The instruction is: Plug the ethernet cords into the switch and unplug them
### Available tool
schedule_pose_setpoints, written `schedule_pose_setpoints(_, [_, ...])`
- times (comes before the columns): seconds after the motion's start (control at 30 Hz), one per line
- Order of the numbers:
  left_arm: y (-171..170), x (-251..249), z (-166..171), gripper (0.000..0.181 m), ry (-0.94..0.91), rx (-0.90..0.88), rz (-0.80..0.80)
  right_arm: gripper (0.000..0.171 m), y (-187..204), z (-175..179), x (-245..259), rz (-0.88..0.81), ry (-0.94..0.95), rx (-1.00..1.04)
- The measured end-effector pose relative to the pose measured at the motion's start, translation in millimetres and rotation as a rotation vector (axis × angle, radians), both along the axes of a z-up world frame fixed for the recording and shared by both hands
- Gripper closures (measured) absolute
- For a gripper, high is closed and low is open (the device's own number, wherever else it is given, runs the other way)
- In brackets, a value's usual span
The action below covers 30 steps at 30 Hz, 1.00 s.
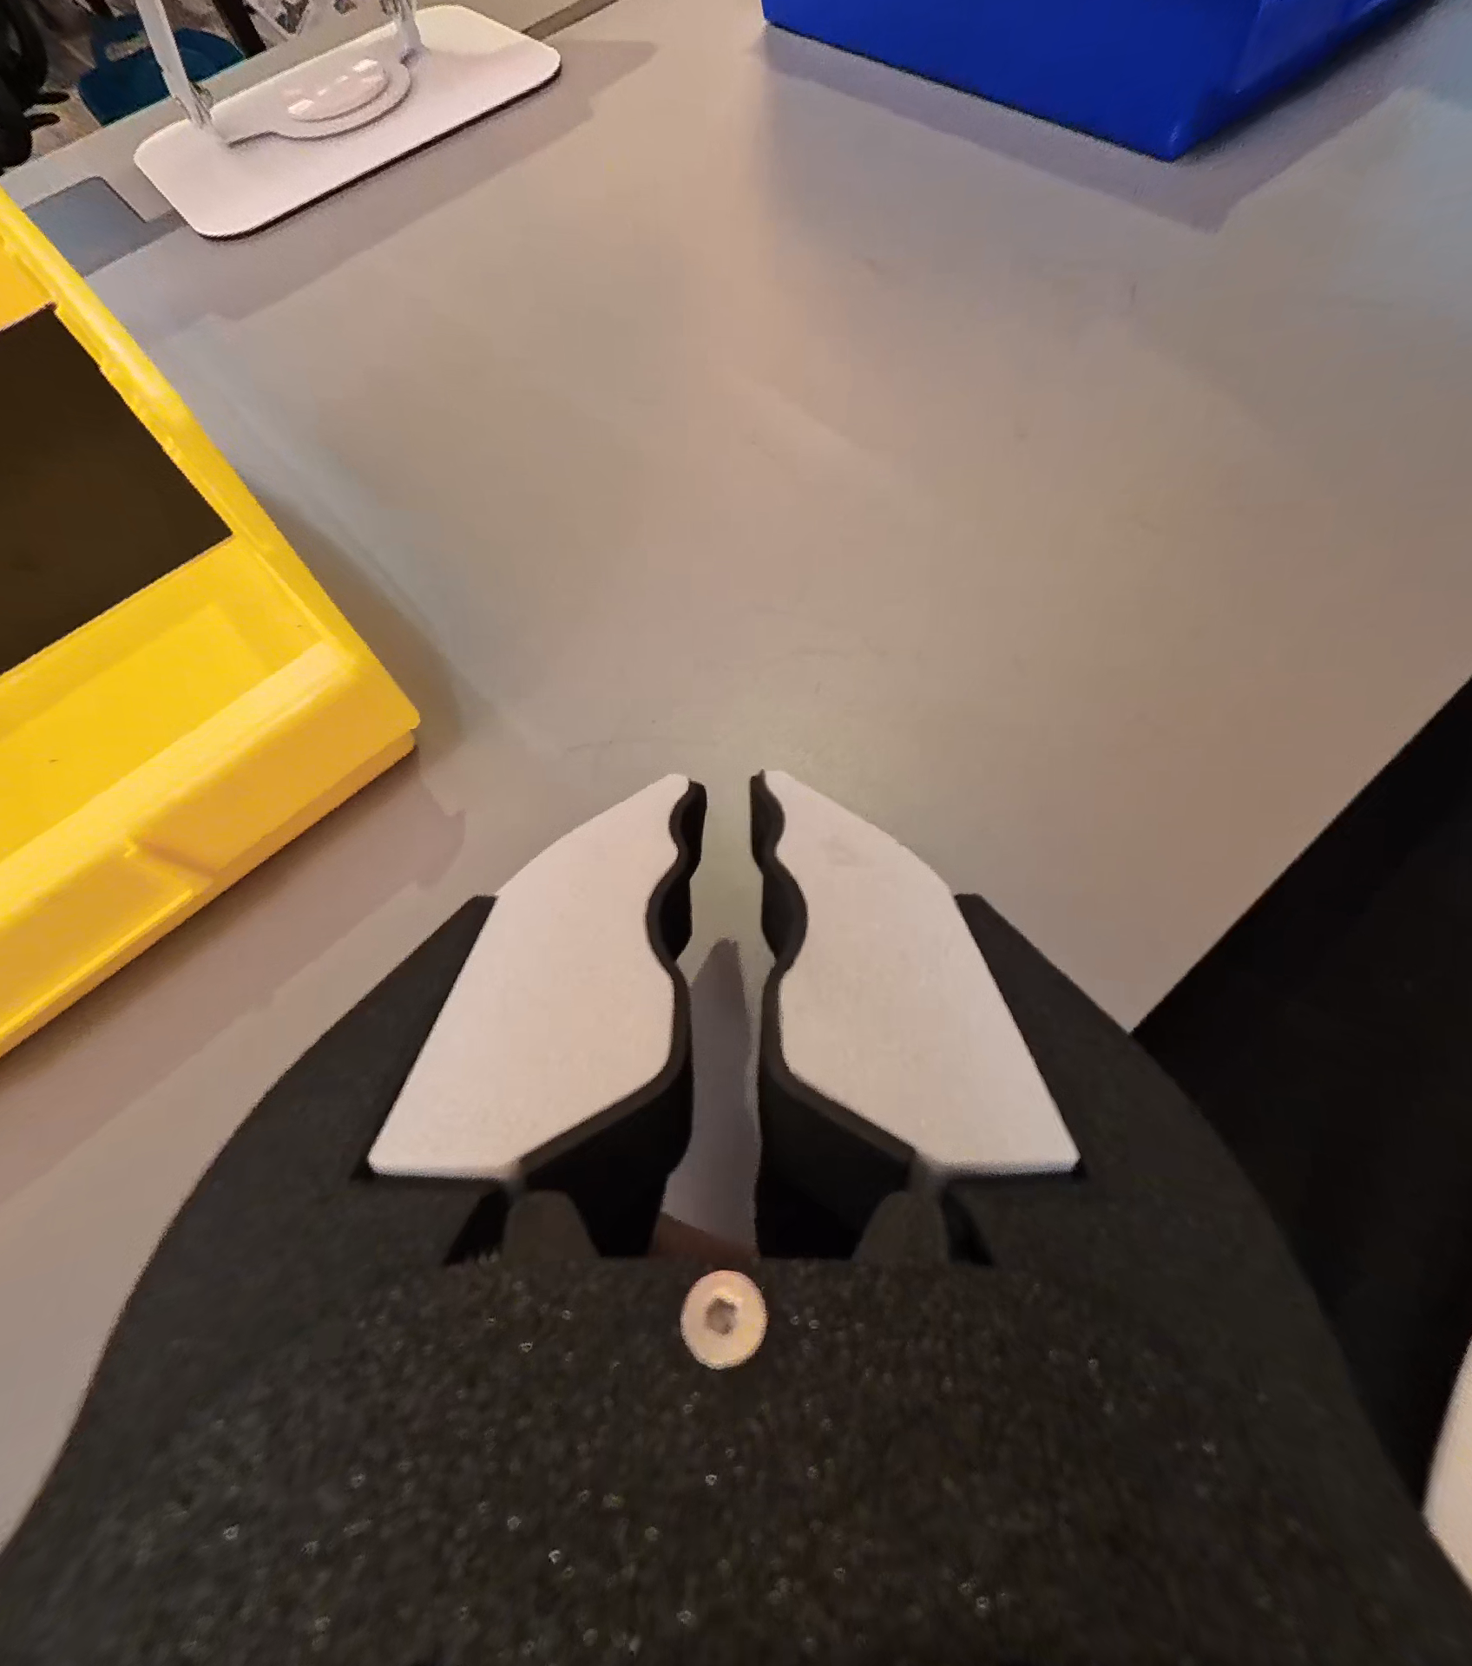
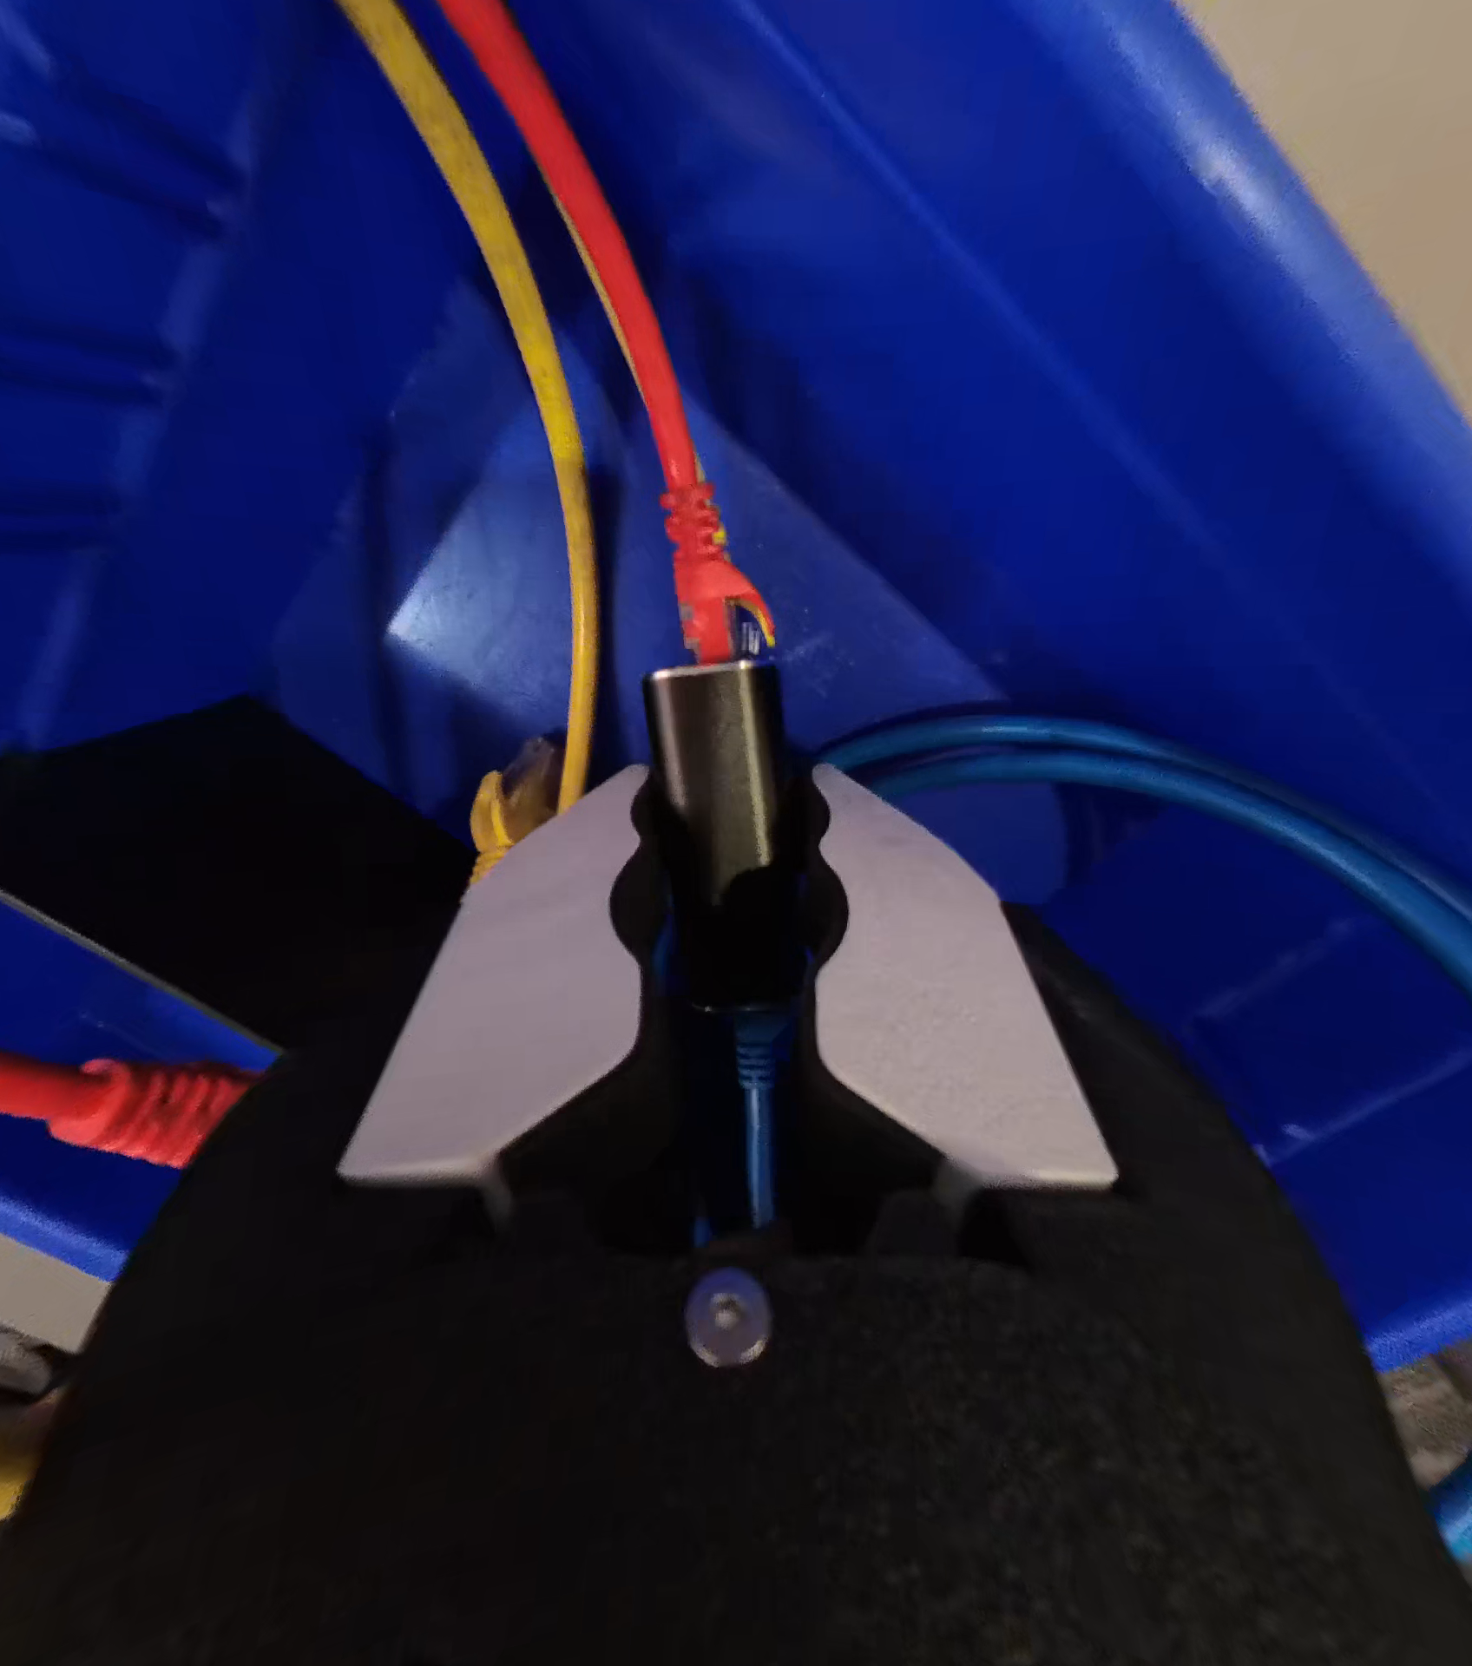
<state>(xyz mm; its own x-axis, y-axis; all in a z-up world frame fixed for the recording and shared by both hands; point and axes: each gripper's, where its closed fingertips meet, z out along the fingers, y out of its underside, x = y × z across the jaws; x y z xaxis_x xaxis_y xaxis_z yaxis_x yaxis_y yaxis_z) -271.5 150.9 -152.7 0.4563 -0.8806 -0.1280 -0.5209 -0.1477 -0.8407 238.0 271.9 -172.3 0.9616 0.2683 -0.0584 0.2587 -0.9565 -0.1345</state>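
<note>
While my left gripper idles low over the grey table, its jaws sit nearly together with only a slit between them and nothing held; a yellow bin lies to its left, a white stand base far back, and the corner of a blue bin at upper right. No cord or switch shows in that view. Over in the right wrist view, my right gripper is pinched on a small dark metal block, which I take to be the switch or a coupler, inside the blue bin. A red cord enters the block's far end by its plug; a blue cord leaves the near end between my fingers and loops off right. A yellow cord hangs just left, its plug loose beside my left finger. Judgement: block is light, rigid, smooth-sided, likely to slip or twist under a pull, so grip stays on its flat faces. Cords are limp and springy; take them at the stiff plug boot, not the jacket. Latch tabs look fragile.
</note>
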Motion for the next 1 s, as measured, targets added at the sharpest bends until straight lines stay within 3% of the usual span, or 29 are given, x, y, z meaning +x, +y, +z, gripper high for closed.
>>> schedule_pose_setpoints(0.1, [0,1,1,0.171,-0.018,-0.024,0.003,0.139,-1,6,3,-0.049,-0.008,0.016])
schedule_pose_setpoints(0.23, [3,-2,2,0.172,-0.02,-0.015,0.017,0.119,4,31,9,-0.145,0.025,0.084])
schedule_pose_setpoints(0.43, [7,-5,2,0.172,-0.027,-0.023,0.037,0.12,16,82,9,-0.169,0.054,0.266])
schedule_pose_setpoints(0.6, [25,-22,12,0.172,-0.044,0.042,0.161,0.129,14,183,3,-0.278,0.065,0.698])
schedule_pose_setpoints(0.73, [48,-45,27,0.169,-0.106,0.093,0.282,0.13,-41,235,-49,-0.223,0.073,1.029])
schedule_pose_setpoints(0.83, [65,-66,39,0.161,-0.187,0.1,0.379,0.13,-95,220,-89,-0.265,0.126,1.171])
schedule_pose_setpoints(1.0, [85,-96,43,0.148,-0.241,0.076,0.495,0.136,-177,132,-120,-0.559,0.131,1.306])
